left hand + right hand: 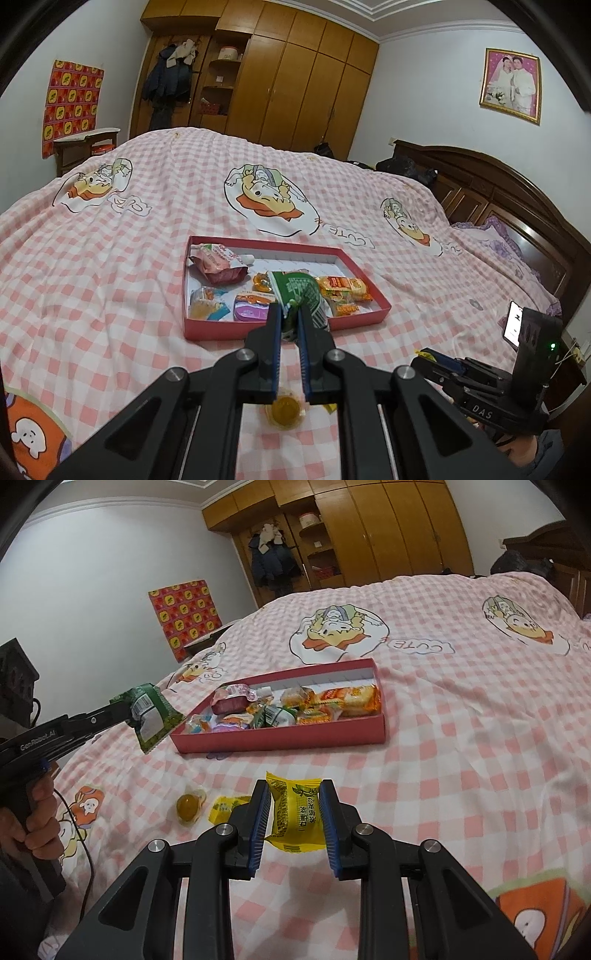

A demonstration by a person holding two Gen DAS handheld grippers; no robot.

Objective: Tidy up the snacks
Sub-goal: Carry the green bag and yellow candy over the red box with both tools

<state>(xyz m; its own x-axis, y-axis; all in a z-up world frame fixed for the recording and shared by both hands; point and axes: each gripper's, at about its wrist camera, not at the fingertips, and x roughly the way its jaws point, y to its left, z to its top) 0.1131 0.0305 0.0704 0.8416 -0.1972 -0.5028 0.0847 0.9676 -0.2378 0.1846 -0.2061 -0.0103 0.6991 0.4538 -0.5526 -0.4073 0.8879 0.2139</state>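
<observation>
Right wrist view shows the red box [280, 738] at centre largely filled, left hand-held gripper [129, 710] clamping a green packet [151, 716], right hand-held gripper [293, 812] spread around a yellow packet [293, 808] on the bed [461, 720], jelly cup [186, 806] remaining.

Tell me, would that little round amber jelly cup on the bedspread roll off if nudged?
Probably not far: the jelly cup seems to lie on its wider lid flange, and the soft bedspread should damp it. It looks small and light, so a nudge may slide it; its glossy plastic could slip between fingers.

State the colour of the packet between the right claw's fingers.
Yellow packet with green and black print, clearest in the right wrist view.
</observation>
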